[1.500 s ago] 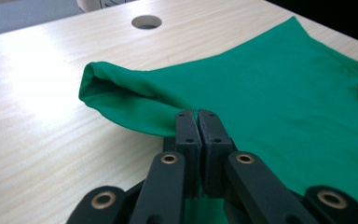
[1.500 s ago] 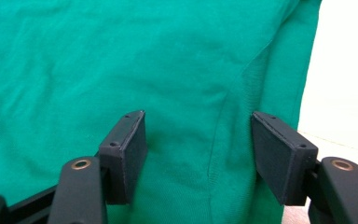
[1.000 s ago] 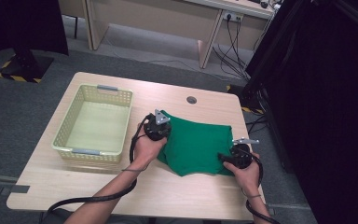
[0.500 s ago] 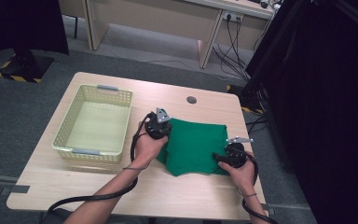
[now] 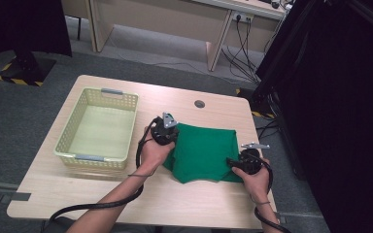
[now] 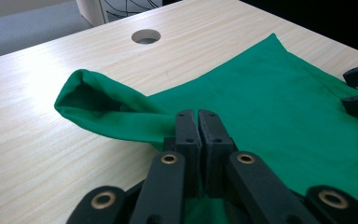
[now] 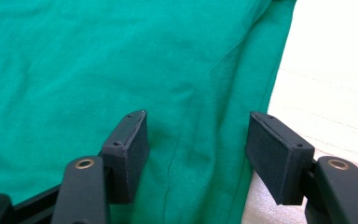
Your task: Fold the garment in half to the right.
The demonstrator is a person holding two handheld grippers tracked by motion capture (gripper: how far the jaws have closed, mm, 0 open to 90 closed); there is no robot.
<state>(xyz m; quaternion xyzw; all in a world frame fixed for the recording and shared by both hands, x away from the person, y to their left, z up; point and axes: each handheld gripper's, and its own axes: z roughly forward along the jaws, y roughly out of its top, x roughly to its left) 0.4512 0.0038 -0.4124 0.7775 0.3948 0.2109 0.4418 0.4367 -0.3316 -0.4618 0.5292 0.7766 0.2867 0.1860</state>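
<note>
Since earlier, right tool [image 7: 198, 156] slid inward, jaws apart over green cloth [image 5: 206, 150]; left tool [image 6: 198, 126] clamps its fold.

Soft even light, blown-out glare on pale table [image 7: 335, 70].

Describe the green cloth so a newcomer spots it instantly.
On the light wooden table, right of the pale yellow plastic basket, lies a flat green fabric cloth. It is the table's one soft, deep green item, its left edge pinched in the left claw.
</note>
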